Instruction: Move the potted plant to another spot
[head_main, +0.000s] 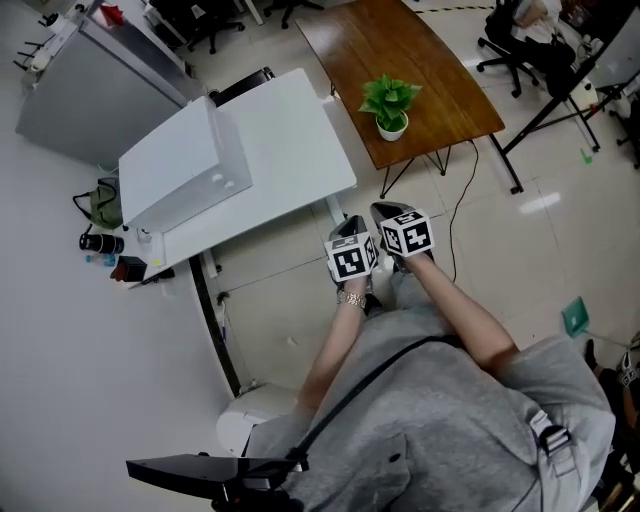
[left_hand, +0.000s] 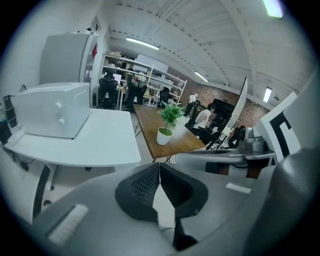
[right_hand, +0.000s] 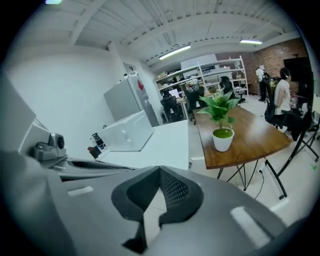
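Observation:
The potted plant (head_main: 388, 108), green leaves in a small white pot, stands near the front edge of a brown wooden table (head_main: 440, 60). Both grippers hang in the air over the floor, short of that table and apart from the plant. My left gripper (head_main: 352, 224) has its jaws closed together with nothing between them. My right gripper (head_main: 386, 210) sits just beside it, jaws likewise closed and empty. In the left gripper view the plant (left_hand: 167, 126) lies ahead beyond the shut left gripper (left_hand: 159, 168). In the right gripper view the plant (right_hand: 222, 128) stands ahead and to the right of the shut right gripper (right_hand: 160, 171).
A white table (head_main: 295, 150) carrying a white box-shaped appliance (head_main: 180, 165) stands left of the wooden table. Small dark items (head_main: 105, 245) lie at its left end. A grey cabinet (head_main: 90, 95) is at the back left. Office chairs and a black stand (head_main: 560, 110) are on the right.

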